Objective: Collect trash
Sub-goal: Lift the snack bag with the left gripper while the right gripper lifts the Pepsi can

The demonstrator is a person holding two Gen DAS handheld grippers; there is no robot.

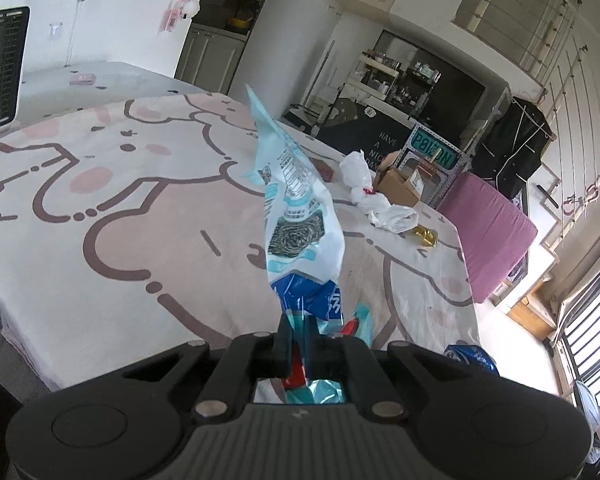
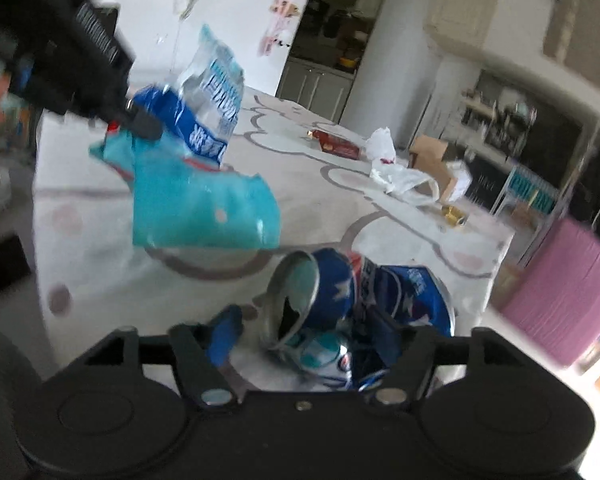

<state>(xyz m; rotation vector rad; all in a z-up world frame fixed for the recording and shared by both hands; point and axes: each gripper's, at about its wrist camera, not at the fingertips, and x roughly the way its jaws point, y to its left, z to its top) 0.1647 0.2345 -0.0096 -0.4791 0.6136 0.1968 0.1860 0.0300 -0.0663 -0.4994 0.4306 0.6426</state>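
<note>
1. Left tongs (image 1: 296, 326) are pinching shut on the blue end of a crumpled plastic wrapper (image 1: 300, 216), with red and teal scraps bunched between the two fingers; the wrapper is standing up and away from the tongs, lifted clear of the worktop (image 1: 100, 184).

2. Right tongs (image 2: 312, 340) are standing wide apart around a crushed blue soda can (image 2: 340, 300), whose open top is facing the camera; the right finger appears to be pressing into the dented side, while whether the left finger is touching cannot be told through the blur.

3. Seen from the right wrist, the wrapper (image 2: 204, 168) is hanging from the left tongs (image 2: 140, 120) just above and beside the can, likely so both pieces are being carried off together.

4. More trash is waiting well apart on the far side of the cartoon-print cloth: white plastic bags (image 1: 376, 196), a cardboard box (image 1: 400, 184), a gold foil piece (image 1: 426, 236) and a red packet (image 2: 336, 144).

5. Judging by this, collection is only partly done.
</note>
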